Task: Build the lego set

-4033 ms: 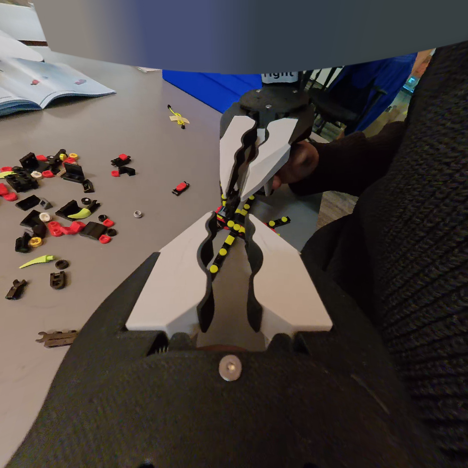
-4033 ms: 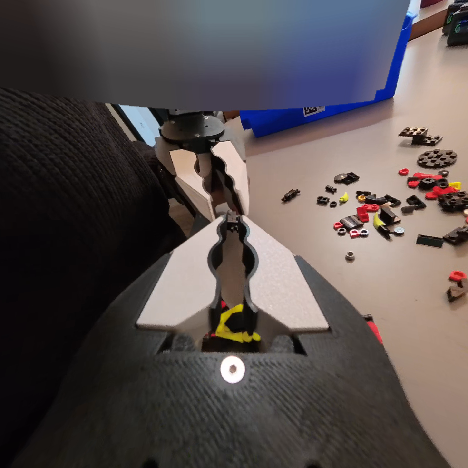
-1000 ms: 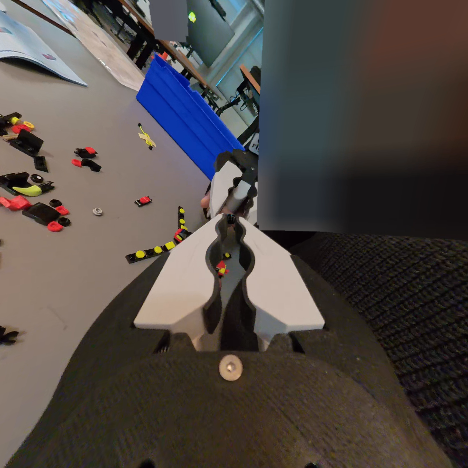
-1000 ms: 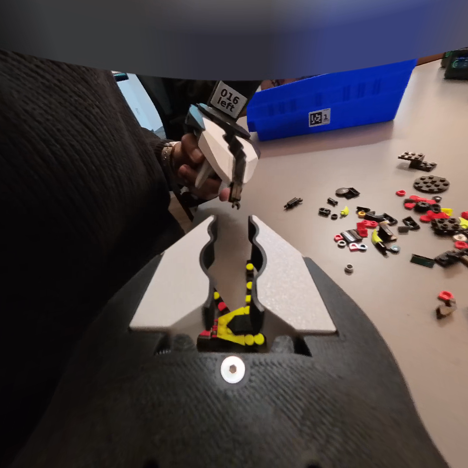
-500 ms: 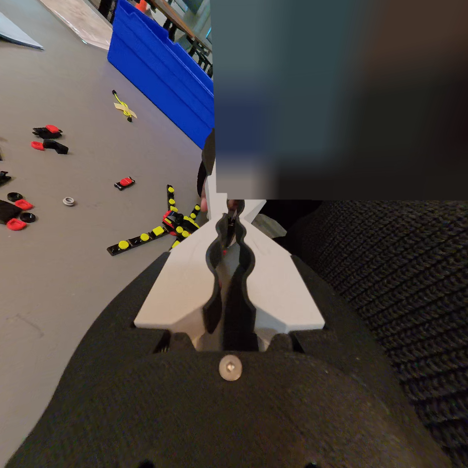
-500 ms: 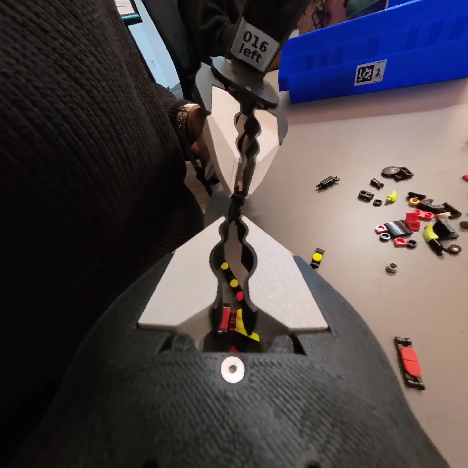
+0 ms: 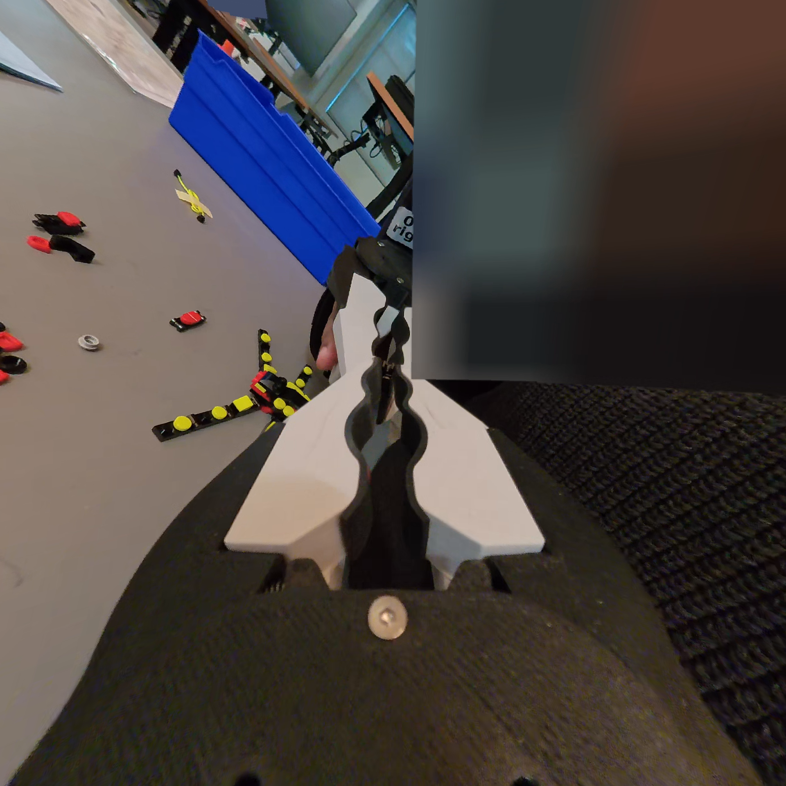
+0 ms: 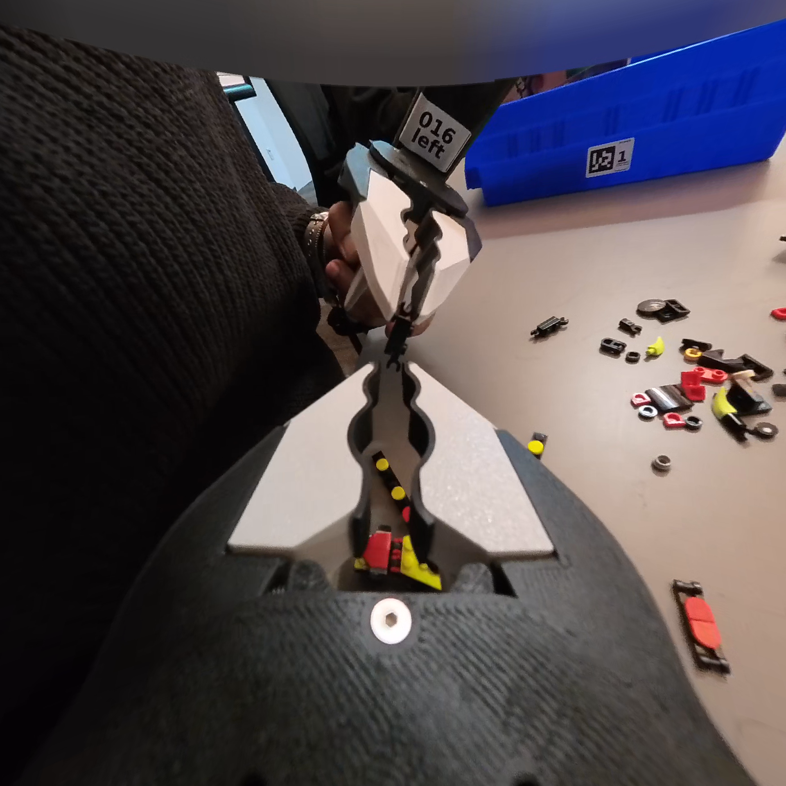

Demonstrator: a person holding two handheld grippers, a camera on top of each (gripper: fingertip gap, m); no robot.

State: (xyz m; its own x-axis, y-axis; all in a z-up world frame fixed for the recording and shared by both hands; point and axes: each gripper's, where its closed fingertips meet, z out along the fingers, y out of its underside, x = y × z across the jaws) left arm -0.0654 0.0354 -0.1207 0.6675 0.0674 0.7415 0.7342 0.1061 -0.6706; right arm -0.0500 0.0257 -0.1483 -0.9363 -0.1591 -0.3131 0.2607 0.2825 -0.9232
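A white label with dark print sits on the black collar of the left gripper [image 8: 402, 317], above its fingers. A white sticker [image 8: 609, 158] with a square code and a digit is on the side wall of the blue bin [image 8: 680, 119] at the desk's far edge. The right gripper [image 7: 386, 361] carries a similar white label [image 7: 402, 227], half covered.
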